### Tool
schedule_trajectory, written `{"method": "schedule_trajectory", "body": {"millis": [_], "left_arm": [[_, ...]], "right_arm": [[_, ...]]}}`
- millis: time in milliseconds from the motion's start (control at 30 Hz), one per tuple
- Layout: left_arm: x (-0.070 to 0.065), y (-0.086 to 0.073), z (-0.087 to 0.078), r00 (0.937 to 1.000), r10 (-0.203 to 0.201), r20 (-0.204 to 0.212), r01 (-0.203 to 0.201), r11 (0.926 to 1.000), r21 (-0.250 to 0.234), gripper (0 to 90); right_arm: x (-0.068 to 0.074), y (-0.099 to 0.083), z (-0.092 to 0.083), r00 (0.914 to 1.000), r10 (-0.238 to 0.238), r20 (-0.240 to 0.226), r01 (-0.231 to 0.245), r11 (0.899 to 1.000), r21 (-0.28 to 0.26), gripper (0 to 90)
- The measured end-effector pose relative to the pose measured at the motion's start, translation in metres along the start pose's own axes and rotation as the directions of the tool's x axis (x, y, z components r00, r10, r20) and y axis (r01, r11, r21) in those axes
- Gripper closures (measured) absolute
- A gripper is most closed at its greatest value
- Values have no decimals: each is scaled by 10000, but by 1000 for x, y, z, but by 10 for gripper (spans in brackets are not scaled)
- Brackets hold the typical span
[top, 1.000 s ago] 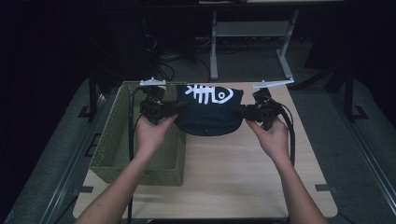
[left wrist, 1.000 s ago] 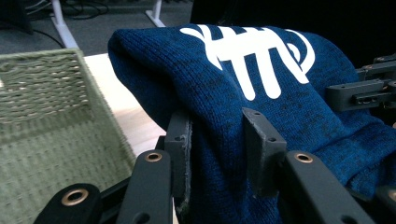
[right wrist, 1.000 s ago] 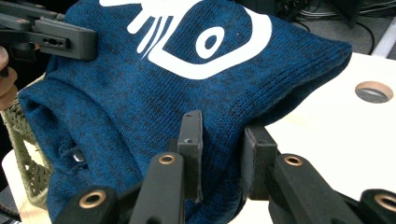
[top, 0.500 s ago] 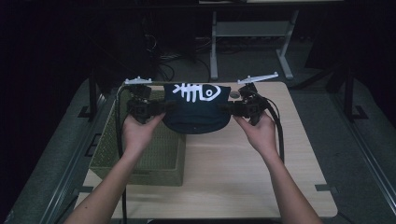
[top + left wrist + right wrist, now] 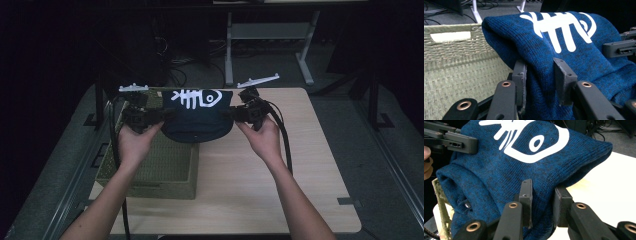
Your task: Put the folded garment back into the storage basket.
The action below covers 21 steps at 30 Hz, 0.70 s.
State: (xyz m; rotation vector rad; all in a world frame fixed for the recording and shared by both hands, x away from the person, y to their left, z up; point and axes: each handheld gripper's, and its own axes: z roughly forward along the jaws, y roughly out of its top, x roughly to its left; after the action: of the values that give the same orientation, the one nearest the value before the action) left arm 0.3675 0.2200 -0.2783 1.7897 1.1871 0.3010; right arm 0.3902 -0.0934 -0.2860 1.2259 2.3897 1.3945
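Garment: a folded dark blue knit garment (image 5: 197, 117) with a white fish-skeleton print on its upper face, held up in the air between the two grippers; its left part hangs over the far right corner of the woven basket (image 5: 150, 170), its right part over the bare table beside the basket.
Garment fold: rounded lower edge sagging toward the basket rim, printed face turned up and toward the far side of the table.
Left gripper (image 5: 540, 82): clenched on the garment's left edge, knit bunched between both black jaws, just above the basket's interior.
Right gripper (image 5: 541, 202): clamped on the garment's right edge, fabric pinched between its jaws, off to the right of the basket over the tabletop.
Hands: one on each gripper, forearms reaching in from the near edge, level with each other on either side of the garment.
Basket: olive-green, rectangular, woven, standing on the left part of the table (image 5: 280, 190), with a pale slot handle in its wall.
Table: light wood, right of the basket bare.
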Motion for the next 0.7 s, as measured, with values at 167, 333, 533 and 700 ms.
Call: {"method": "schedule_trajectory", "body": {"millis": [167, 333, 533, 700], "left_arm": [[9, -4, -7, 9998, -43, -172, 44, 10000, 53, 650], [15, -6, -13, 9993, -102, -347, 102, 9999, 19, 651], [25, -9, -19, 9980, -223, -588, 224, 9997, 21, 651], [35, -11, -25, 9958, -364, -845, 364, 9993, -14, 651]], "right_arm": [[7, 4, 9, 9999, -107, -121, 107, 9999, 27, 724], [14, 8, 20, 9996, -139, -247, 143, 9998, 150, 725], [20, 12, 29, 9992, -52, -396, 58, 9999, 142, 724], [27, 16, 42, 9987, -152, -491, 163, 9997, 201, 725]]}}
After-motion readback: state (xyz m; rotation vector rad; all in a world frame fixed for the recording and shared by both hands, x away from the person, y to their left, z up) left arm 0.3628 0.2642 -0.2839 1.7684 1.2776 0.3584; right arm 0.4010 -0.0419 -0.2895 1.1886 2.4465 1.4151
